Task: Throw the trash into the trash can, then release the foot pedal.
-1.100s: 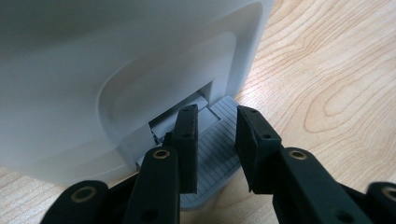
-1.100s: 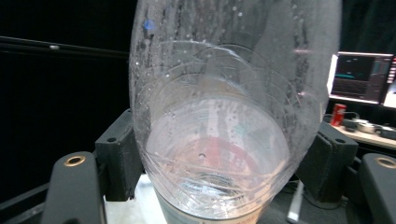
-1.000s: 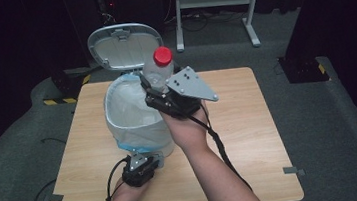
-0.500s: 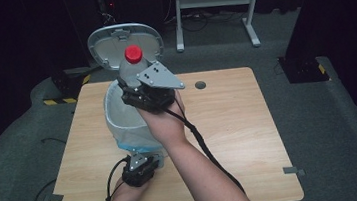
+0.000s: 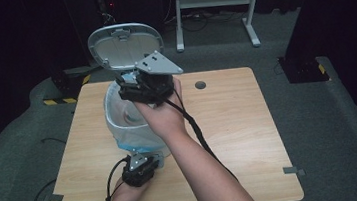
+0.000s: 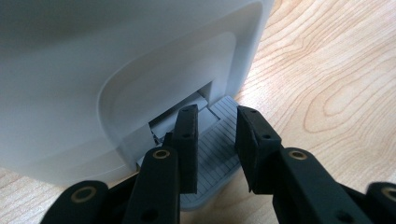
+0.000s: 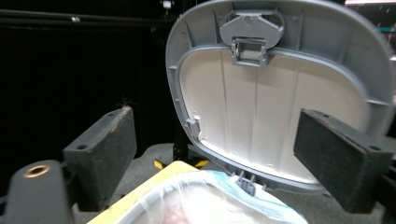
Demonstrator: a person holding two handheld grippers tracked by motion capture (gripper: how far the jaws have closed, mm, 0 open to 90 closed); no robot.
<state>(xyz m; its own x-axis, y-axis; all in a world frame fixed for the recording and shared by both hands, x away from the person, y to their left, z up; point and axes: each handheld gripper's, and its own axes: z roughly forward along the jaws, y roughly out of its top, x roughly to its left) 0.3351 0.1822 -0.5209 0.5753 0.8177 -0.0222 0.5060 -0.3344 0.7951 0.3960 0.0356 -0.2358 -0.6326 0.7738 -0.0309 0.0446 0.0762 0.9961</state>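
So the red-capped bottle's gone from the right gripper [image 5: 132,87], now spread empty over the grey-lidded white pedal bin [image 5: 133,123], left gripper [image 6: 212,140] unclenched on its six-o'clock grey ribbed pedal [image 6: 217,140] — drop done.

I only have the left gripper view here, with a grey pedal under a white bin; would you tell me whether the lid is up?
Observer: Yes, the lid stands open, its pale underside facing the person.
Operator: Thank you. Where is the right gripper?
Observer: The right gripper is above the bin's mouth, jaws open with nothing between them.
Operator: Is there a liner?
Observer: Yes, a clear bluish bag lines the bin.
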